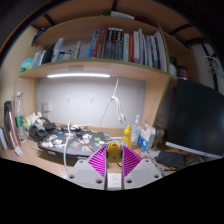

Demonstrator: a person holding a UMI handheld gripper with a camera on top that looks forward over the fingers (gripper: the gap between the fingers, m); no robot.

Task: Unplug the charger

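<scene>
**Tool hovers over a crowded bench**

The tool (115, 165) hangs above the bench (60, 150), its fingers parted, the magenta pads (99, 161) gripping nothing. Between the fingers, just past the tips, shows a small yellowish object (114, 153), too small to name. A white cable (68, 150) trails ahead to the left. Bottles (146, 135) stand ahead to the right, beside a dark monitor (192, 118). A bookshelf (100, 68) runs above. The charger itself cannot be made out.

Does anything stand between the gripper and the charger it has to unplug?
I cannot make out a charger on the cluttered desk, so I cannot tell. The gripper is open; a small yellowish object stands between its fingertips, with bottles just beyond and a white cable to their left.
</scene>
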